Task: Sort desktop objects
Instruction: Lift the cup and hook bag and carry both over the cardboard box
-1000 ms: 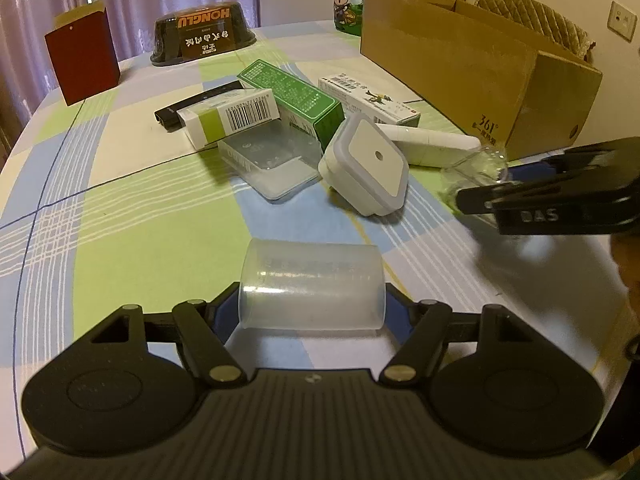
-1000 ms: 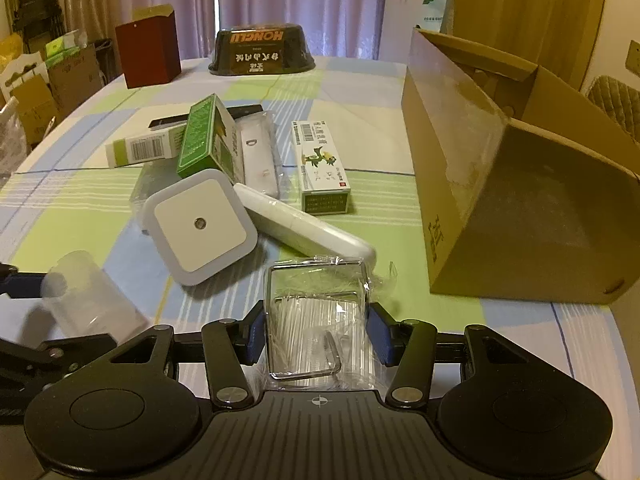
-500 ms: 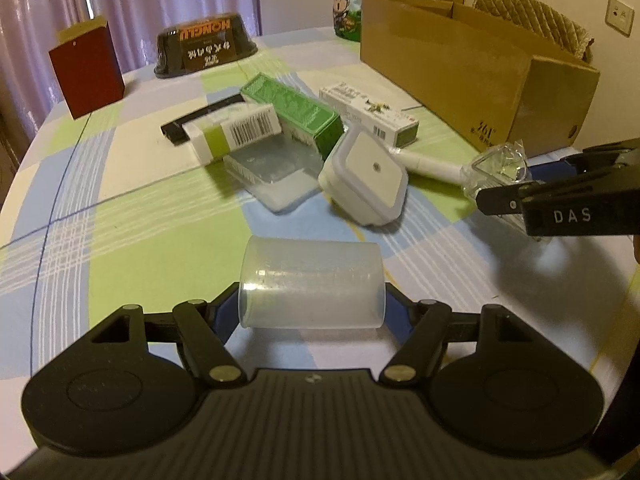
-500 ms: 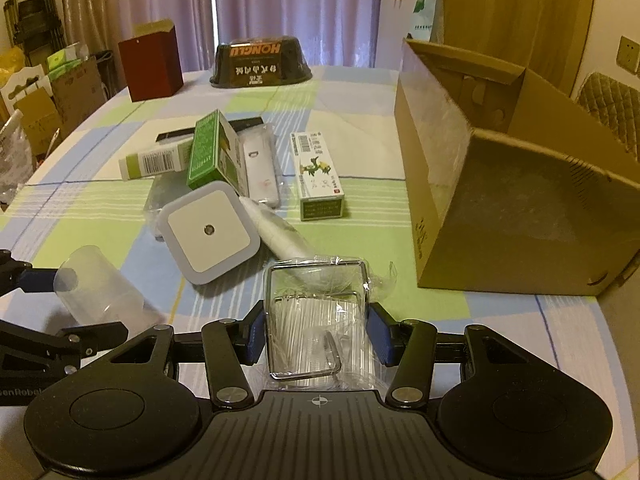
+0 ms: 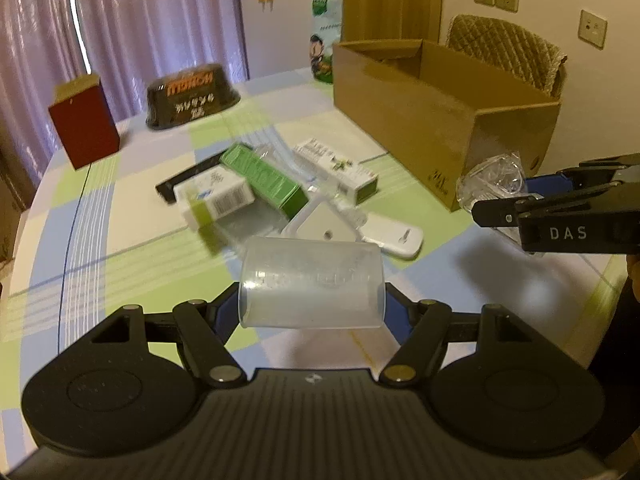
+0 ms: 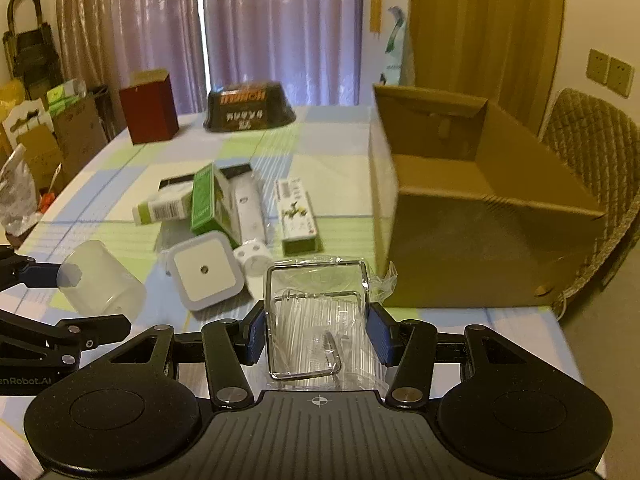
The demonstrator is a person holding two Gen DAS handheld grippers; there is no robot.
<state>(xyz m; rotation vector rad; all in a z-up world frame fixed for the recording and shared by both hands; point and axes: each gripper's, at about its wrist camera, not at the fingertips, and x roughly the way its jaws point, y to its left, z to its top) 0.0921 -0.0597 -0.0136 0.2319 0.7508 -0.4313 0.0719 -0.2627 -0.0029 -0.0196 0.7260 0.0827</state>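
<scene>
Left wrist view: the left gripper (image 5: 312, 312) clamps a translucent plastic cup (image 5: 311, 283) sideways. The right gripper (image 6: 318, 332) grips a clear wrapped packet (image 6: 320, 320) beside the cardboard box (image 6: 480, 216).

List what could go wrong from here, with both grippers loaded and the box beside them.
1. The left hand-held gripper pinches a thin translucent plastic cup across its side; the wall may flex and let the cup slip out.
2. The right hand-held gripper holds a clear item in loose crinkly wrap; the wrap could slide between the pads.
3. The cardboard box has tall walls close by; either load might clip the rim on the way in.
</scene>
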